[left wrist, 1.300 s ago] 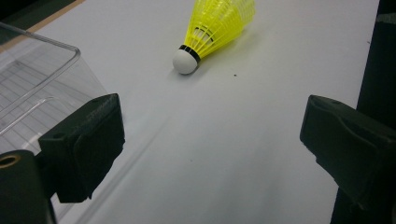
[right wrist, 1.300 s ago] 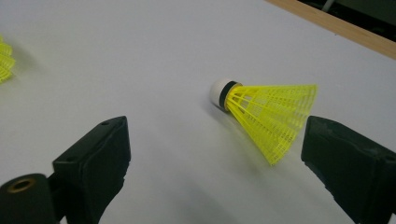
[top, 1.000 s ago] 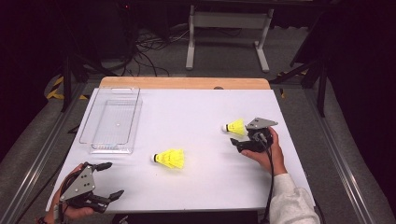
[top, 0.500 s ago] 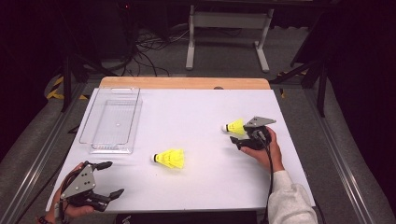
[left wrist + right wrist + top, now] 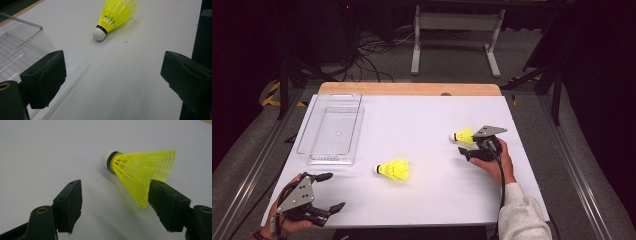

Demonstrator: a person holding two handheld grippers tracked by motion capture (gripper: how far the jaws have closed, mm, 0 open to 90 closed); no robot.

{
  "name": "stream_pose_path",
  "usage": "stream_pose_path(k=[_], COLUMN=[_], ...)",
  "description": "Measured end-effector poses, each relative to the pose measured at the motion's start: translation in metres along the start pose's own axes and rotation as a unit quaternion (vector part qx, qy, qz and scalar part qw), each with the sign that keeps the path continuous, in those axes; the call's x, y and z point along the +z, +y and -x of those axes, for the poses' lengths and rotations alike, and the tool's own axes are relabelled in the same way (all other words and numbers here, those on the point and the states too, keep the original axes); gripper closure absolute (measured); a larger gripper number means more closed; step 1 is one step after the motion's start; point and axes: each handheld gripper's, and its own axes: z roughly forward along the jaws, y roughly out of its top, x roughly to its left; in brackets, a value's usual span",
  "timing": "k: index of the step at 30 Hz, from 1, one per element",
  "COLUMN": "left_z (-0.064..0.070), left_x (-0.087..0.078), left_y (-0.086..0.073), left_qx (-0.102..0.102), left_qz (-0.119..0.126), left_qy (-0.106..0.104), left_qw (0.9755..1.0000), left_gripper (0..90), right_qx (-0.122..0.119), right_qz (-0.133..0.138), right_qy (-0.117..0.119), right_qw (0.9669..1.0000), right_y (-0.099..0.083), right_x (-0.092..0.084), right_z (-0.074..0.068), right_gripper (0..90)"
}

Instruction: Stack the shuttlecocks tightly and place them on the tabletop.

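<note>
Overall, step in hand: a grasp is being set up on the right-hand shuttlecock; judged from the layout, a drop into the tray is what it leads to.
Table (image 5: 422, 120): a white top is seen, with a wooden strip along the far edge.
Tray (image 5: 332, 127): a clear plastic tray lies at the far left of the table, with nothing in it.
Left gripper (image 5: 326, 192): it is held low at the near left corner, pointing across the table; its jaws are spread wide with nothing between them.
Right gripper (image 5: 468, 152): it is held level by a hand (image 5: 494, 162) at the right side, pointing left; its jaws have just been closing but are still apart, pressing on nothing.
Right shuttlecock (image 5: 142, 170): it lies on its side just beyond the right gripper, cork away from it; the skirt's edge sits in front of one jaw, not pinched.
Middle shuttlecock (image 5: 394, 170): it lies on its side near the table's centre, cork toward the left, well apart from both grippers.
Next move: a short advance is called for, so the skirt comes between both jaws before they close.
</note>
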Motion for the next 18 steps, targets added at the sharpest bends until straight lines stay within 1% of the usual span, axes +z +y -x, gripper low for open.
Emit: stream_pose_path(k=[3,4,5,6,8,10,11,13,16,17,18], left_z=[0.0010,0.0010,0.0013,0.0016,0.0015,0.0015,0.0019,0.0024,0.0027,0.0027,0.0029], left_x=[-0.0019,-0.0019,-0.0024,-0.0030,-0.0030,-0.0026,-0.0022,-0.0021,-0.0023,-0.0023,-0.0023], left_y=[-0.0011,-0.0011,-0.0013,-0.0014,-0.0014,-0.0016,-0.0013,-0.0013,-0.0013,-0.0013,-0.0012], left_qx=[-0.002,-0.002,-0.003,-0.002,-0.001,-0.003,0.001,0.002,0.002,0.002,0.002], left_qz=[0.000,0.000,-0.001,-0.001,-0.002,-0.002,-0.005,-0.005,-0.005,-0.005,-0.006], left_qy=[0.003,0.003,0.004,0.005,0.005,0.006,0.005,0.004,0.004,0.004,0.005], left_qw=[1.0000,1.0000,1.0000,1.0000,1.0000,1.0000,1.0000,1.0000,1.0000,1.0000,1.0000], left_gripper=[7.3,7.3,7.3,7.3,7.3,7.3,7.3,7.3,7.3,7.3,7.3], right_qx=[-0.002,-0.002,-0.002,-0.008,-0.013,-0.014,-0.017,-0.015,-0.012,-0.012,-0.011], right_qz=[-0.007,-0.007,-0.008,-0.011,-0.012,-0.012,-0.012,-0.010,-0.004,-0.004,-0.001], right_qy=[0.003,0.003,0.007,0.012,0.014,0.017,0.019,0.018,0.016,0.016,0.018], right_qw=[1.0000,1.0000,0.9999,0.9998,0.9997,0.9997,0.9996,0.9997,0.9998,0.9998,0.9998], right_y=[-0.0005,-0.0005,-0.0006,-0.0004,-0.0002,0.0000,-0.0001,-0.0003,-0.0005,-0.0005,-0.0005], right_x=[0.0034,0.0034,0.0044,0.0063,0.0069,0.0075,0.0076,0.0078,0.0076,0.0076,0.0072], right_z=[0.0007,0.0007,0.0005,-0.0003,-0.0011,-0.0021,-0.0022,-0.0021,-0.0013,-0.0013,-0.0012], right_gripper=[33.6,33.6,35.7,40.6,42.3,48.3,49.0,50.3,57.4,57.4,60.9])
